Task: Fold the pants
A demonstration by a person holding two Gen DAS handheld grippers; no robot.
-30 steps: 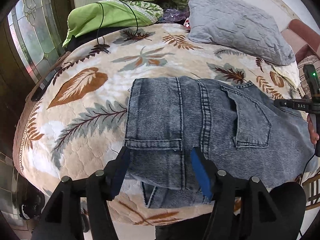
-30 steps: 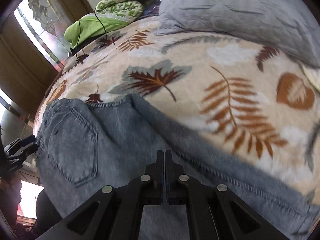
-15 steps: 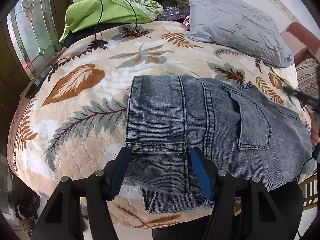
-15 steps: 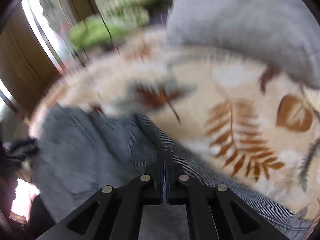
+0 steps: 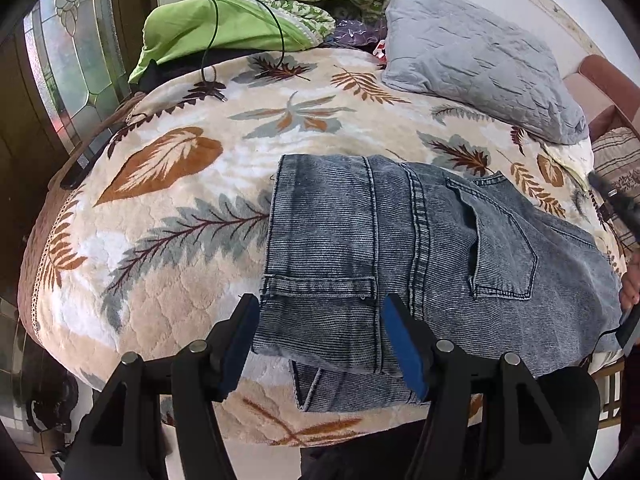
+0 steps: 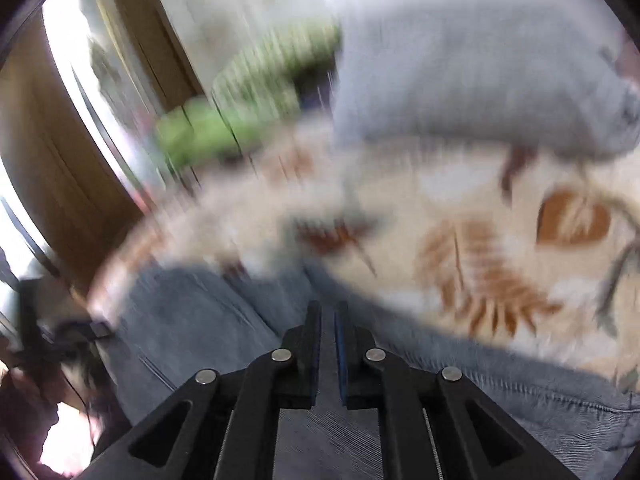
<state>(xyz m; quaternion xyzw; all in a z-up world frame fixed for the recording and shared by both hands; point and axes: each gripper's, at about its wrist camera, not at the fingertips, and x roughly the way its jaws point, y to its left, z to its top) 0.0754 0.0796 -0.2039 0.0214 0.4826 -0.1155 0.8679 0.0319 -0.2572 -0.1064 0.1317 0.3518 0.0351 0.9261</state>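
Grey-blue denim pants (image 5: 400, 248) lie folded on a bed, back pocket up, leg hems at the near edge. My left gripper (image 5: 320, 340) is open, its blue pads on either side of the hem end, just above it, holding nothing. In the right wrist view, which is motion-blurred, my right gripper (image 6: 328, 344) hovers over the pants (image 6: 200, 320) with its jaws slightly parted and nothing between them. The right gripper shows at the far right edge of the left wrist view (image 5: 624, 208).
The bed has a cream blanket with leaf prints (image 5: 180, 160). A grey pillow (image 5: 472, 64) and green bedding (image 5: 224, 28) with a black cable lie at the head. A glass door (image 5: 68, 72) stands at the left. The bed's near edge (image 5: 240, 420) drops off below the left gripper.
The right gripper was shut and now has its jaws slightly parted; it has lifted and swung, blurring its view. The left gripper has barely moved and stays open over the hems.
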